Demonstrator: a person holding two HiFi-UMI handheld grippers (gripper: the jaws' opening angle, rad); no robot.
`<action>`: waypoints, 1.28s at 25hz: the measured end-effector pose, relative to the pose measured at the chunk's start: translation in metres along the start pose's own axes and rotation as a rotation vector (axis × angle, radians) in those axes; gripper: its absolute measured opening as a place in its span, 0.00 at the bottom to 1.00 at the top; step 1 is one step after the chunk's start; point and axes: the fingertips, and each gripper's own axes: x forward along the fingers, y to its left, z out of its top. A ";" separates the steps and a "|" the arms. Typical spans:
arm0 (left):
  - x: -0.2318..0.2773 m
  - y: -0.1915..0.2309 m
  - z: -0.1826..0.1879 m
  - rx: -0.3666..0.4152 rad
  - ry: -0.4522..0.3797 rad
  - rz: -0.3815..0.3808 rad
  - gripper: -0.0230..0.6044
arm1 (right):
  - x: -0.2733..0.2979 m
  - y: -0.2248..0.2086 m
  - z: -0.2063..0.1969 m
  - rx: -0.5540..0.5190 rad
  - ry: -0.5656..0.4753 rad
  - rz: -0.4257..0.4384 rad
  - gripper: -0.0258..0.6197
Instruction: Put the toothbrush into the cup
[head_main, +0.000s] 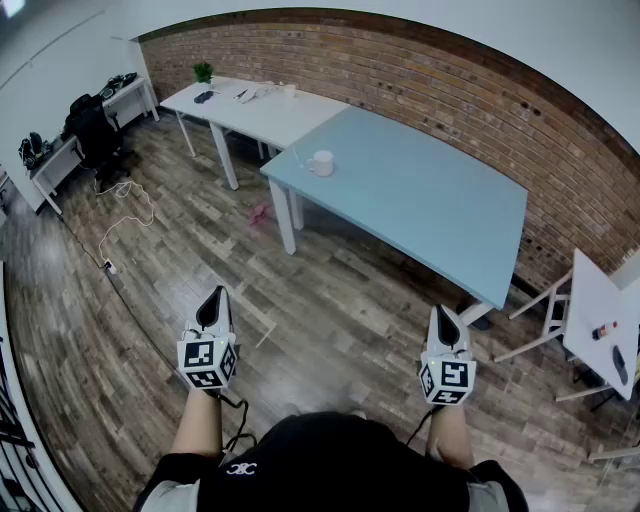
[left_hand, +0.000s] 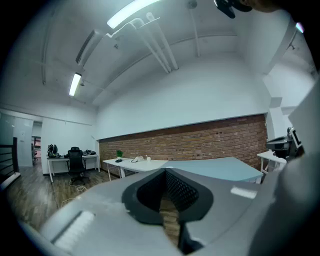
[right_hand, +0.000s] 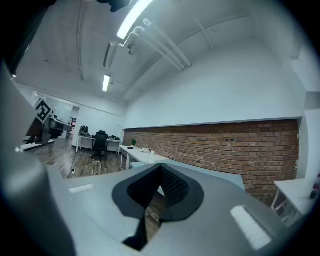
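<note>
on blue table (head_main: 440, 210): white cup (head_main: 320, 163) | wood floor (head_main: 330, 310) | brick wall (head_main: 420, 75)

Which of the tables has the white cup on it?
The light blue table, the only one not white; the cup stands near its left corner.

We take this for an office or studio workroom. A long brick wall (head_main: 400, 70) runs along the far side, above a wood-plank floor (head_main: 200, 260). Plain work tables stand in a row before it: a pale blue table (head_main: 420, 200) bearing a white cup (head_main: 320, 163), and white tables (head_main: 270, 110) further left with a small potted plant (head_main: 203, 72). At the far left a black office chair (head_main: 95, 130) sits at a desk (head_main: 55, 165), and strip lights (left_hand: 131, 11) hang from the high white ceiling.
</note>
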 end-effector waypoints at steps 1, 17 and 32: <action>-0.001 0.000 -0.002 0.003 0.003 0.002 0.05 | -0.001 0.001 -0.002 -0.003 0.006 0.003 0.05; 0.005 0.008 -0.026 -0.136 0.022 -0.038 0.05 | -0.005 0.006 -0.002 0.106 -0.066 0.009 0.05; 0.020 0.051 -0.039 -0.039 0.015 -0.090 0.05 | 0.025 0.068 0.004 0.115 -0.070 0.011 0.05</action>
